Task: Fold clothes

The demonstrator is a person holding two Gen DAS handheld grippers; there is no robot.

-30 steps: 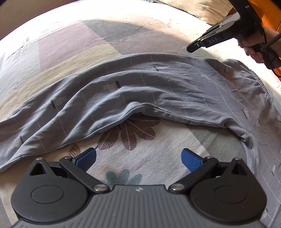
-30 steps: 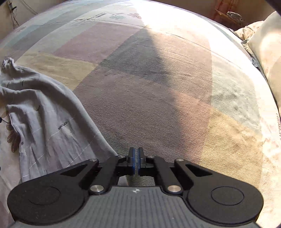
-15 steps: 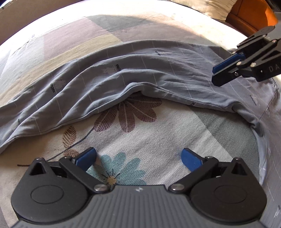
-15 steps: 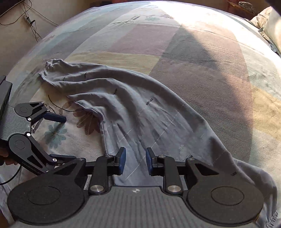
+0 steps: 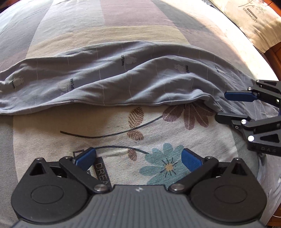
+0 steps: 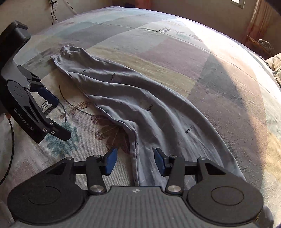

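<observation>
A grey garment [image 5: 123, 84] with thin pale lines and small printed marks lies stretched and creased across the bed. In the right wrist view the garment [image 6: 140, 108] runs from far left down to the near right. My left gripper [image 5: 138, 159] stands open over the flower print, short of the garment's near hem, nothing between its pads. My right gripper [image 6: 135, 162] hovers over a hem fold of the garment; its jaws are opening and the fold lies between them, unpressed. Each gripper shows in the other's view: right gripper [image 5: 222, 106], left gripper [image 6: 61, 119].
The bed cover [image 5: 158, 136] is a patchwork of muted blocks with a flower print. A pillow [image 5: 254, 22] lies at the far right by a wooden frame [image 5: 275, 57]. Cables [image 6: 52, 10] hang on the wall beyond the bed.
My right gripper swung from bare bed cover over to the garment and went from shut to parted. My left gripper drew back along the hem and rolled, staying open.
</observation>
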